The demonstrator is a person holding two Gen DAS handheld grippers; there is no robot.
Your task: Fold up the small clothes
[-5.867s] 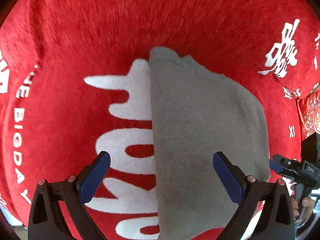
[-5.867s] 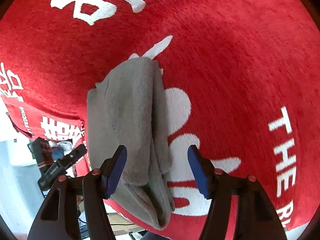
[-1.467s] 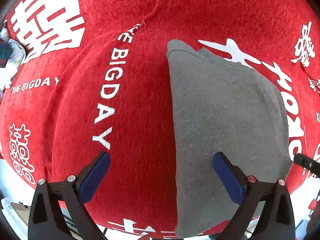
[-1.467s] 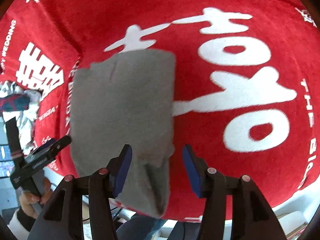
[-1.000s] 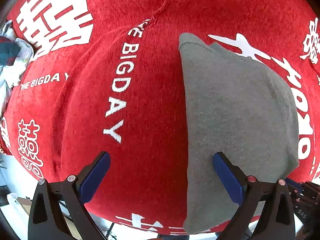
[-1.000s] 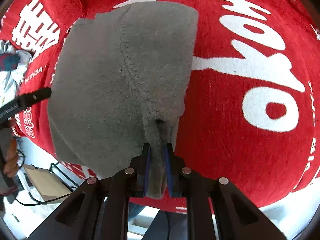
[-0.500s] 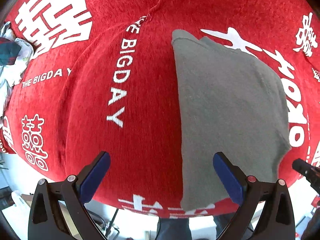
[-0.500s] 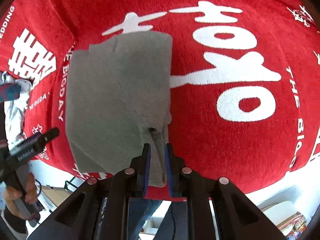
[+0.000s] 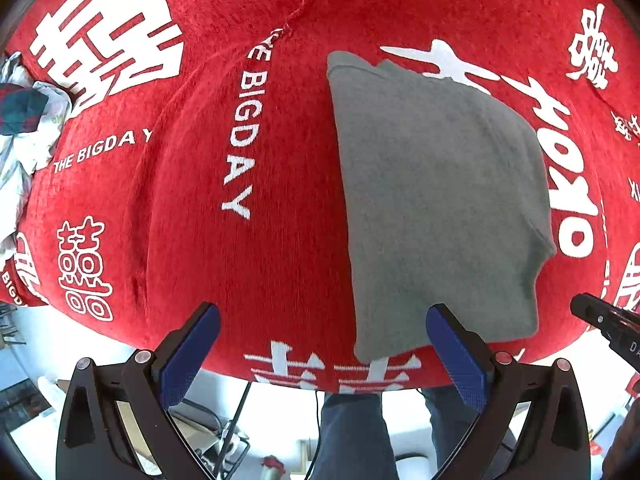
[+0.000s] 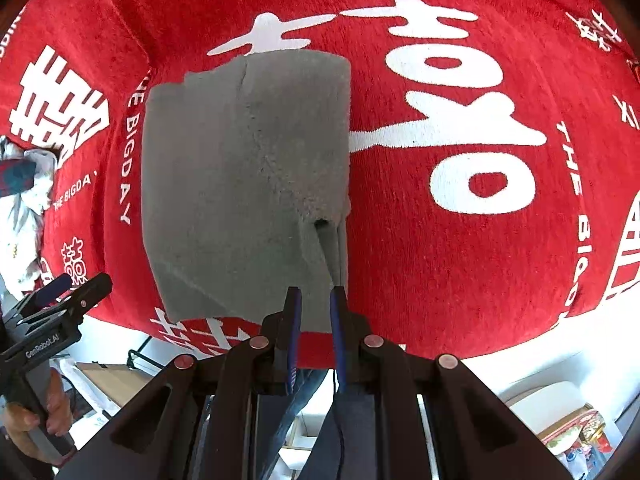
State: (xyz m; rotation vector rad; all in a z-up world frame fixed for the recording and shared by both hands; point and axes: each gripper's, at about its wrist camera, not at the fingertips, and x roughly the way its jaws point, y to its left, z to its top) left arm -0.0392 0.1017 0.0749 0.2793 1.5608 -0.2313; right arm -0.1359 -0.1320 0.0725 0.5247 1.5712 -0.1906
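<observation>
The folded grey cloth (image 10: 244, 184) lies on the red-covered bench (image 10: 460, 260); the right gripper (image 10: 315, 304) has its fingers pinched on the cloth's near corner; the left gripper (image 9: 320, 344) hangs wide open, holding nothing.

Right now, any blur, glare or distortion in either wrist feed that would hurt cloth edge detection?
Left wrist view: sharp, evenly lit, no glare; fisheye bulges the red blanket and curves the grey garment edges; dark vignette in the corners. Right wrist view: also sharp, garment pile texture readable, only a soft shadow in the fold near the right gripper; bright floor below the table edge looks washed out.
</observation>
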